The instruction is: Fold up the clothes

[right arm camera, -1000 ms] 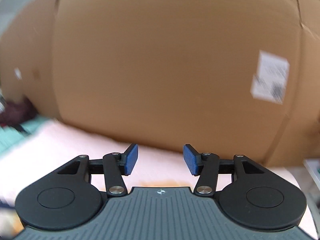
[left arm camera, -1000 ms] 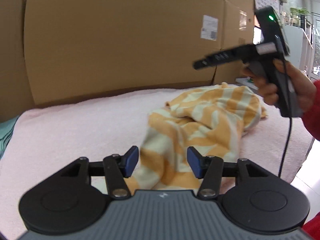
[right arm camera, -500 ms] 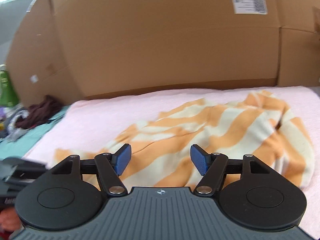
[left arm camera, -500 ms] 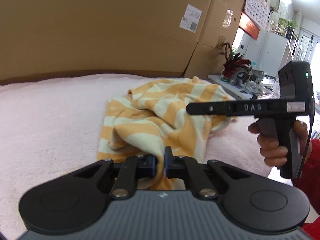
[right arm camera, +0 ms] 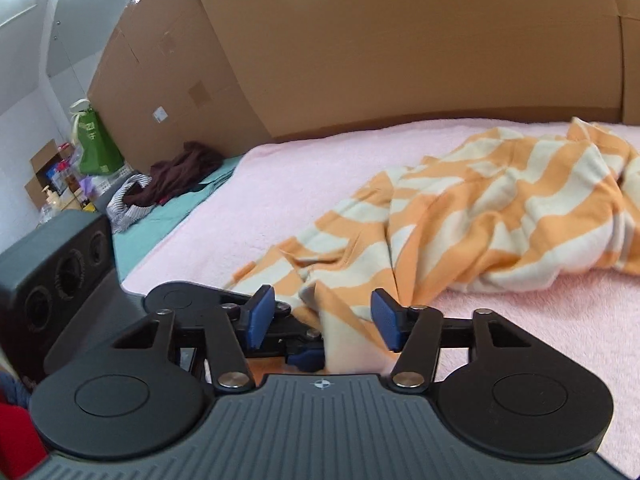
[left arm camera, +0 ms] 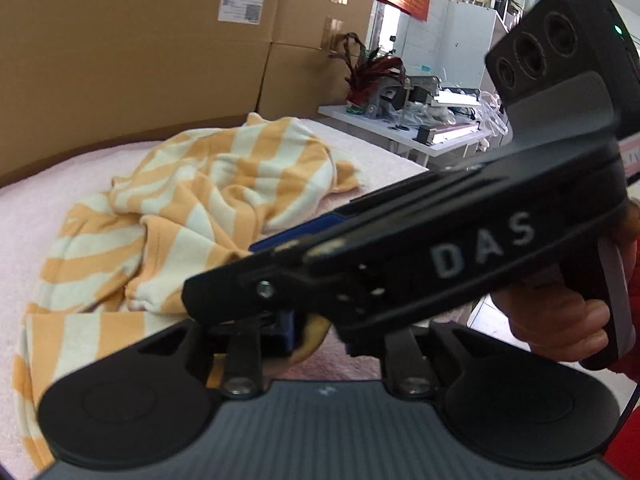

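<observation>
Clearly unfolded, the striped garment lies crumpled at centre frame; left gripper pinches its edge, right gripper gapes wide around it.

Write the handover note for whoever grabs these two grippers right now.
Left gripper: shut on the near edge of the striped shirt.
Right gripper: open, fingers straddling the same pinched edge, just above the left gripper. In the left view it crosses close in front of the camera.
Shirt: crumpled in a heap on the pink blanket, boxes behind.
Done: one edge gripped. No fold made yet.
Left: probably close the right gripper on the edge, spread the shirt flat, then fold.
</observation>
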